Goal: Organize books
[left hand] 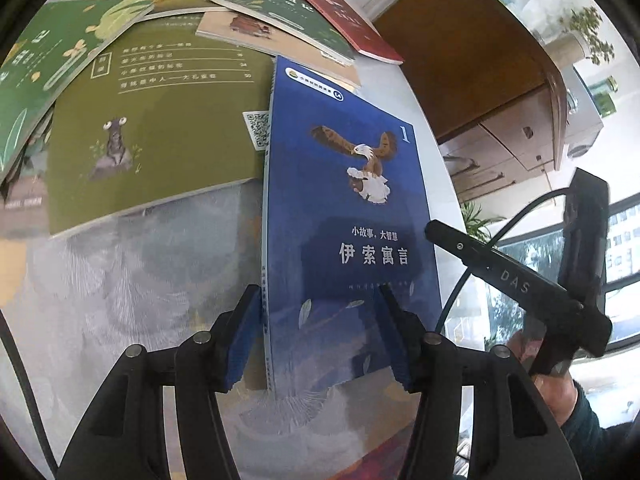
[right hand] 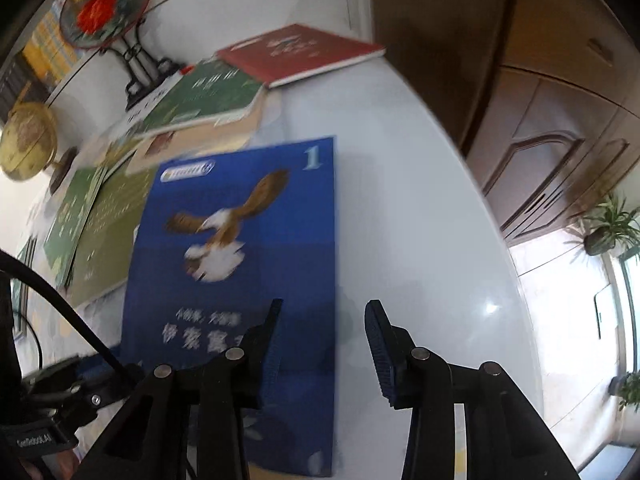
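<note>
Bare desk [right hand: 420,184] right of the blue book [right hand: 240,264], open to the desk edge. Left side blocked by the olive book [left hand: 156,128], touching or overlapping the blue one. Book pile [left hand: 280,20] crowds the far end. Fan stand [right hand: 132,64] and globe [right hand: 28,140] behind.

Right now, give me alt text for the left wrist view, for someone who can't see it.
A blue paperback with an eagle on its cover lies on a white tabletop, its near end between the open jaws of the left gripper. Behind it green, olive and red books overlap loosely; the right gripper is at right.
</note>
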The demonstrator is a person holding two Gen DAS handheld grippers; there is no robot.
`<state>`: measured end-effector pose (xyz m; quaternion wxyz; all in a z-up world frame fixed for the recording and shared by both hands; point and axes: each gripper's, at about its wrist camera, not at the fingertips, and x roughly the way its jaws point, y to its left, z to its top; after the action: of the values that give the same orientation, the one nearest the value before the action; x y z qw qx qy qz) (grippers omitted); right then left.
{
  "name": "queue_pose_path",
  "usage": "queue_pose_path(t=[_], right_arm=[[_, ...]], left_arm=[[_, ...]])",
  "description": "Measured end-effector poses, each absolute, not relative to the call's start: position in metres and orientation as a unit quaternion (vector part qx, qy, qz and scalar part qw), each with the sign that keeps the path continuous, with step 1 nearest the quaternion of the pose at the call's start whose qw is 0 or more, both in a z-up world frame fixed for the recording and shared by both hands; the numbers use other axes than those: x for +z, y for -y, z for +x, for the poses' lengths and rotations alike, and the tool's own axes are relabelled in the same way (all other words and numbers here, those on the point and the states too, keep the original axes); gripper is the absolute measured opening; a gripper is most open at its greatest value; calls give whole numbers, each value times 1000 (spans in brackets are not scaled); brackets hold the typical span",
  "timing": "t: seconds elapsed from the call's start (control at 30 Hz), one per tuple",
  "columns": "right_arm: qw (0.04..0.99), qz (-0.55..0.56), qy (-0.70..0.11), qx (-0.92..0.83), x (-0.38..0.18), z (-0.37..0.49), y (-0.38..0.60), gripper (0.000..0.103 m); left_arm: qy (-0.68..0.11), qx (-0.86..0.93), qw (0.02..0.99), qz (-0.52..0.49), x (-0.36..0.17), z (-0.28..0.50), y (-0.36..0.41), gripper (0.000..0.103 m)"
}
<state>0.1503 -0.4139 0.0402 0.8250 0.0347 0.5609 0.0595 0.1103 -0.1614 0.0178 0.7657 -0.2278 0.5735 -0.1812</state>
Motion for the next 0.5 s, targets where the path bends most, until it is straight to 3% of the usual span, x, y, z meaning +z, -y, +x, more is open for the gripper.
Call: queue_pose_path(t=[0.1,0.5], right_arm=[[805,35,-587,78,29,161,415,40],[802,-56,-556,210,58,155,347,48]], left_arm=[[-573,-178,766,-233,19,110,161,53],[-557,-133,770,-281,34,60,127,55]])
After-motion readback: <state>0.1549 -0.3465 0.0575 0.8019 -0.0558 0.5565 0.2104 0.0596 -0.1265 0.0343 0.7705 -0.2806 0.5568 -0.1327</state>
